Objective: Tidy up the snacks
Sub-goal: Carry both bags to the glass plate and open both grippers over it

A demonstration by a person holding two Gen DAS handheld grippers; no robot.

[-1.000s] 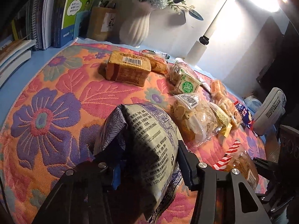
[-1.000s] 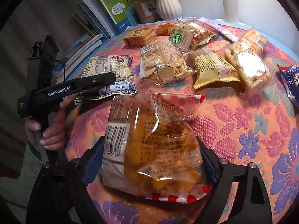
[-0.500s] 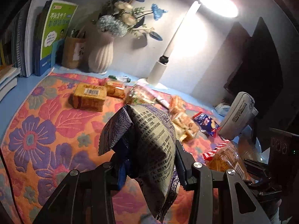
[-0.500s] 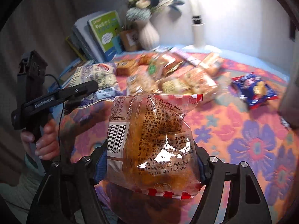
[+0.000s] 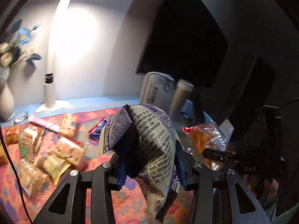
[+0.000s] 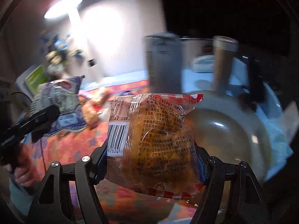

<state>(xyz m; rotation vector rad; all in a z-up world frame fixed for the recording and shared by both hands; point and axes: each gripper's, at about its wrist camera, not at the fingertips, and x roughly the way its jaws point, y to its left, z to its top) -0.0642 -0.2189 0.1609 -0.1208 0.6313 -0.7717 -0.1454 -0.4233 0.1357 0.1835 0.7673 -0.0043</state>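
My left gripper (image 5: 151,168) is shut on a blue-and-cream snack bag (image 5: 149,140) and holds it upright above the floral cloth (image 5: 123,201). My right gripper (image 6: 151,166) is shut on a clear pack of orange snacks (image 6: 155,130) with a red-and-white edge. That pack hangs over the near rim of a large beige basin (image 6: 233,140). The left wrist view shows the same orange pack (image 5: 205,140) at the right, in front of a black finger (image 5: 220,155) of the right gripper. The right wrist view shows the blue-and-cream bag (image 6: 59,102) at the left.
Several snack packs (image 5: 65,149) lie on the cloth at the left. A white lamp (image 5: 50,93) and a vase (image 5: 5,100) stand by the wall. A grey pouch (image 5: 155,89) and a metal tumbler (image 5: 180,95) stand behind the basin, below a dark screen (image 5: 183,43).
Both grippers have risen and swung to the right with their packs, away from the snack pile and toward the basin. Both grips have held.
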